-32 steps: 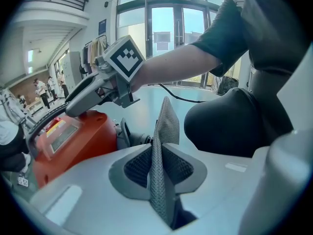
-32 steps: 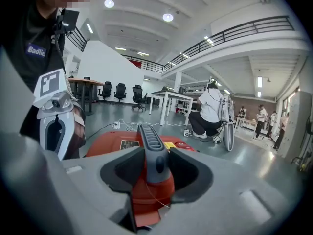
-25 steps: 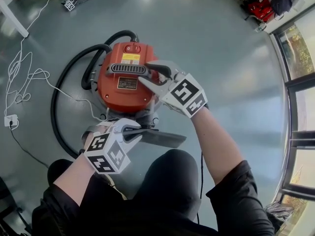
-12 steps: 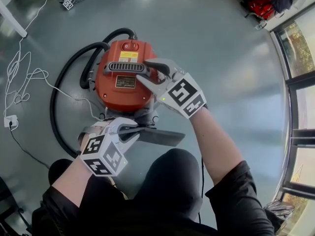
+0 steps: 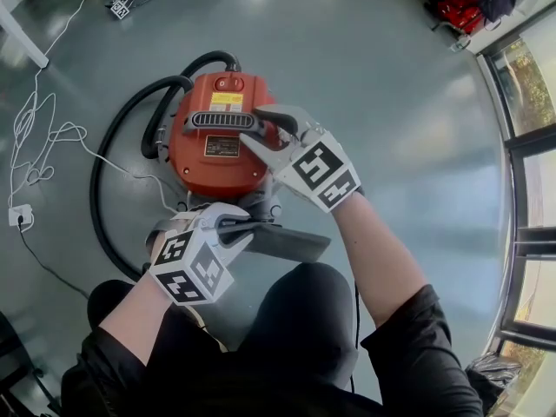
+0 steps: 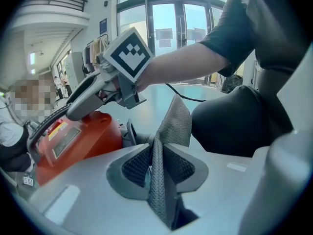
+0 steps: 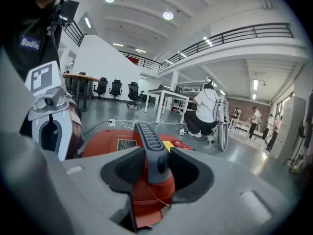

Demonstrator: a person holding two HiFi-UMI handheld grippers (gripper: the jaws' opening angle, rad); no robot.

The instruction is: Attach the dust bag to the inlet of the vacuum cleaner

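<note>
While I read the head view, the left gripper (image 5: pixel 241 231) sits low at the near end of the orange vacuum cleaner (image 5: pixel 217 159), and the dark grey dust bag (image 5: pixel 287 243) runs out of its jaws to the right, just ahead of the person's knee (image 5: pixel 300 311). I cannot tell from here whether the bag is seated on the inlet. The right gripper (image 5: pixel 261 131) reaches in from the right and grips the grey handle (image 5: pixel 221 121) on top of the machine. A black hose (image 5: pixel 113 172) loops round the left side of the body, and a white cable (image 5: pixel 52 137) trails across the floor to a power strip (image 5: pixel 17 214). Turning to the left gripper view, I note that the jaws are opening, yet a fold of the bag's mesh fabric stands upright between the pads and both pads touch it. The vacuum cleaner lies at the left beyond the fabric, and the knee fills the right. Turning to the right gripper view, I see the jaws closed on the end of the ribbed handle, pads pressing on both sides, with the orange body directly below. Desks (image 7: pixel 168 96) and office chairs (image 7: pixel 116 88) stand well behind.
</note>
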